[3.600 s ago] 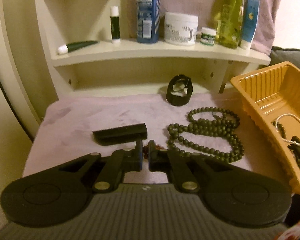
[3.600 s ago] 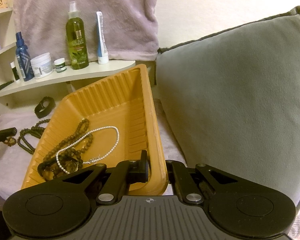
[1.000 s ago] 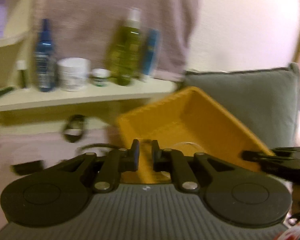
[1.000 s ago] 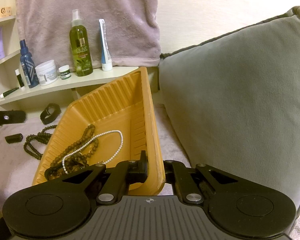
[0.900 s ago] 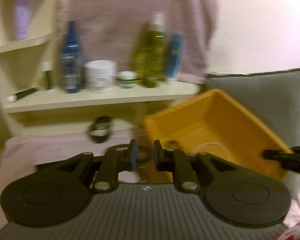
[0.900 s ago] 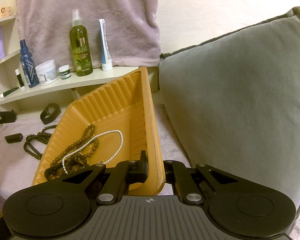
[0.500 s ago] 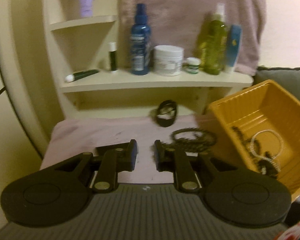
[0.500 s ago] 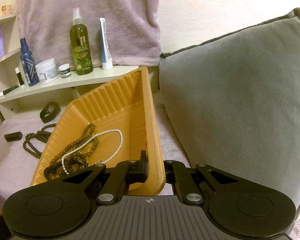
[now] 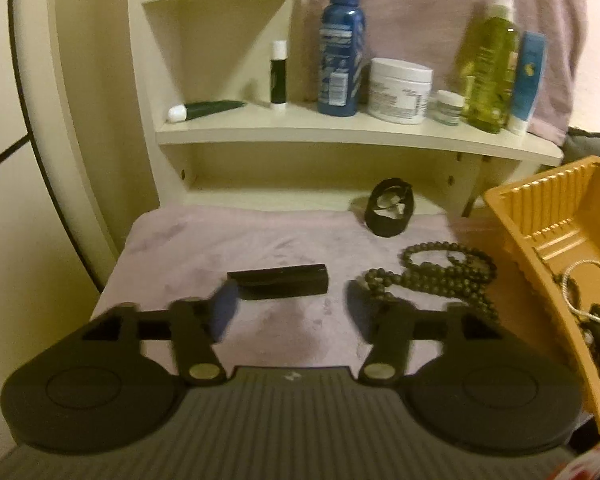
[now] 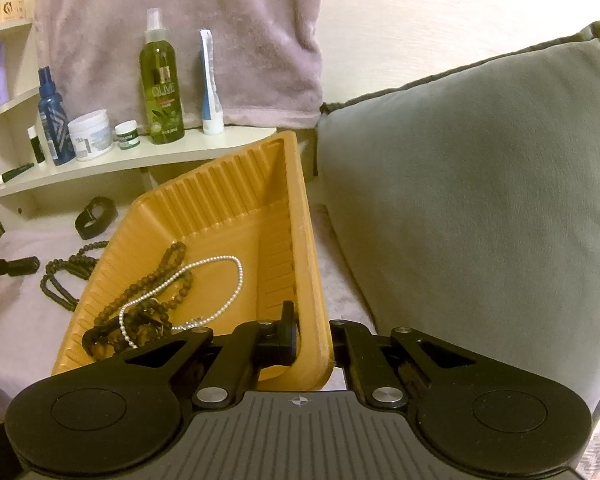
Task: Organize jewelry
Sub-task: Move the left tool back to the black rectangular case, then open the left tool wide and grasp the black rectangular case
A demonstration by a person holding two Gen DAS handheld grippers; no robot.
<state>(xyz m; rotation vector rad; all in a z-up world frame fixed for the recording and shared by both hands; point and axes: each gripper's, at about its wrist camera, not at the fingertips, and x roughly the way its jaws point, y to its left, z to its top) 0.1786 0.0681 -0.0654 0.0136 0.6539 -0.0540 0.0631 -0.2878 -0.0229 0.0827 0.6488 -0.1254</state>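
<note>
A: Two grippers were at work. Biggest thing first, the orange tray sat tilted beside the grey cushion, its near wall clamped tight by the right gripper.

B: And inside it lay a pearl strand over dark beads.

A: The left gripper had its jaws opening, nothing between them, over the lilac cloth.

B: Ahead of it lay a dark bead necklace, a black bar and a black band.

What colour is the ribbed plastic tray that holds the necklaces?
The ribbed plastic tray is orange-yellow, clearest in the right wrist view.
</note>
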